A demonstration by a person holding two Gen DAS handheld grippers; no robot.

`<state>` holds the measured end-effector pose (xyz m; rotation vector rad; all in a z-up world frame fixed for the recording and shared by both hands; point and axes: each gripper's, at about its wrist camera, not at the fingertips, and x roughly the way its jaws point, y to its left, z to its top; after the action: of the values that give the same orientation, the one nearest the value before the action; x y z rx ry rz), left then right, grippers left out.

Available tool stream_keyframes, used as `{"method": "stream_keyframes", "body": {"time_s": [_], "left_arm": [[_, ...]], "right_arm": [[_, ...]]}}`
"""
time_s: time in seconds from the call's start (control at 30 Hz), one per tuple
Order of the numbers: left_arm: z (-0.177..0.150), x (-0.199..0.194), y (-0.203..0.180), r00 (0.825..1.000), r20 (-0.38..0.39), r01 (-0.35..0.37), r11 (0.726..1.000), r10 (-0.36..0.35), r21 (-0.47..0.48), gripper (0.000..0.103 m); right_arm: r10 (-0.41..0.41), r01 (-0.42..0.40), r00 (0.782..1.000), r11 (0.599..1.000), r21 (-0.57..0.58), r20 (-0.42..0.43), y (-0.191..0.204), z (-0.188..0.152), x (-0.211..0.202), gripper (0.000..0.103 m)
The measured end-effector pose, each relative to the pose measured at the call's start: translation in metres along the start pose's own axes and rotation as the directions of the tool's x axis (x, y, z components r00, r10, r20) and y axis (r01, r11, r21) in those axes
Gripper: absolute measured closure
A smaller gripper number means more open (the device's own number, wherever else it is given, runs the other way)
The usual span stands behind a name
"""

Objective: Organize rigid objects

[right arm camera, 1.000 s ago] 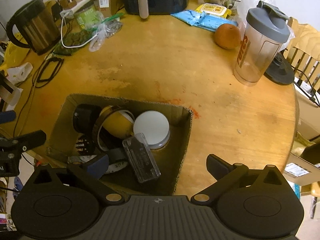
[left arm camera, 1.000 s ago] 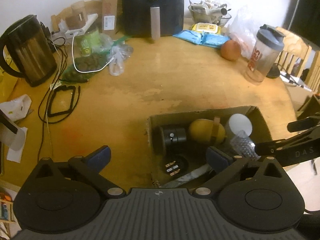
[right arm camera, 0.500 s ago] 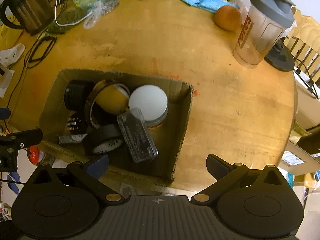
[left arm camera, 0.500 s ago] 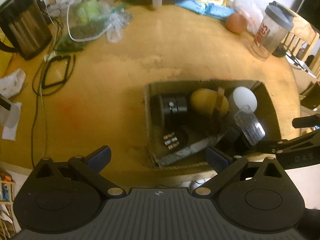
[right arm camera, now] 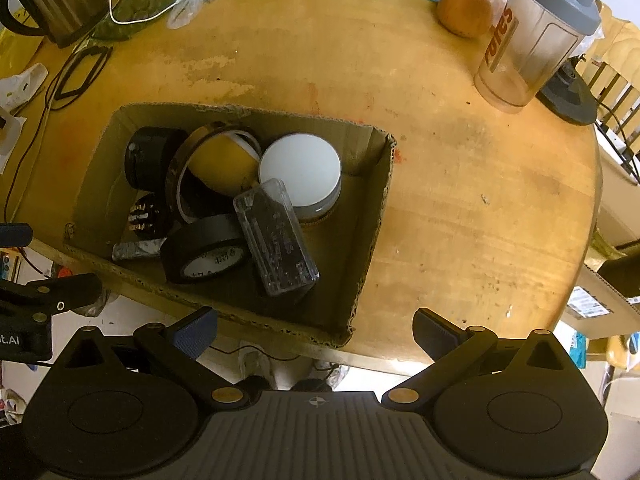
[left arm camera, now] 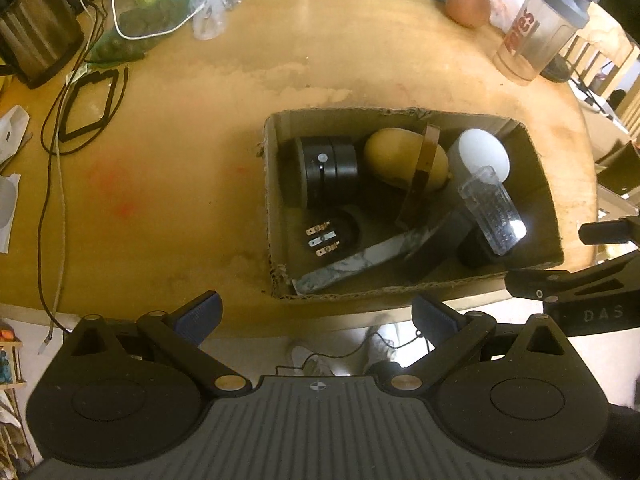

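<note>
Both my left gripper (left arm camera: 316,314) and right gripper (right arm camera: 315,328) gape wide, holding nothing, off the table edge beside the cardboard box (right arm camera: 370,216). In the box: a clear case (right arm camera: 276,238), tape roll (right arm camera: 206,254), white-lidded jar (right arm camera: 300,168).

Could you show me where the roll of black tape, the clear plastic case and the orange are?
roll of black tape (right arm camera: 188,250): right wrist view, on its outer black band.
clear plastic case (right arm camera: 276,236): right wrist view, middle of its top face.
orange (right arm camera: 464,11): right wrist view, centre of its skin.
</note>
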<state>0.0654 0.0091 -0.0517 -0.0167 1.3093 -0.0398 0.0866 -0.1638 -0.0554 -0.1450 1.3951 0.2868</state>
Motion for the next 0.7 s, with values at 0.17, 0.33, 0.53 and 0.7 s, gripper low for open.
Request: {"method": "stream_keyframes", "body": {"time_s": [0.17, 0.33, 0.53, 0.7], "left_arm": [[0.0001, 0.0006, 0.0019, 1.0, -0.003, -0.002, 1.0, 0.002, -0.014, 0.0], [-0.0005, 0.0001, 0.0026, 1.0, 0.0, -0.005, 1.0, 0.005, -0.02, 0.0], [-0.0001, 0.001, 0.0037, 1.0, -0.006, -0.009, 1.0, 0.009, -0.028, 0.0], [-0.0004, 0.0007, 0.004, 1.0, -0.004, -0.008, 1.0, 0.008, -0.03, 0.0]], "right_arm": [[0.002, -0.002, 1.0, 1.0, 0.008, -0.004, -0.0004, -0.0007, -0.0003, 0.0], [0.003, -0.003, 1.0, 1.0, 0.006, -0.004, -0.0008, -0.0007, -0.0005, 0.0], [0.003, -0.003, 1.0, 1.0, 0.008, -0.005, -0.0008, -0.0006, -0.0006, 0.0], [0.003, -0.003, 1.0, 1.0, 0.011, -0.004, -0.0006, -0.0019, -0.0002, 0.0]]}}
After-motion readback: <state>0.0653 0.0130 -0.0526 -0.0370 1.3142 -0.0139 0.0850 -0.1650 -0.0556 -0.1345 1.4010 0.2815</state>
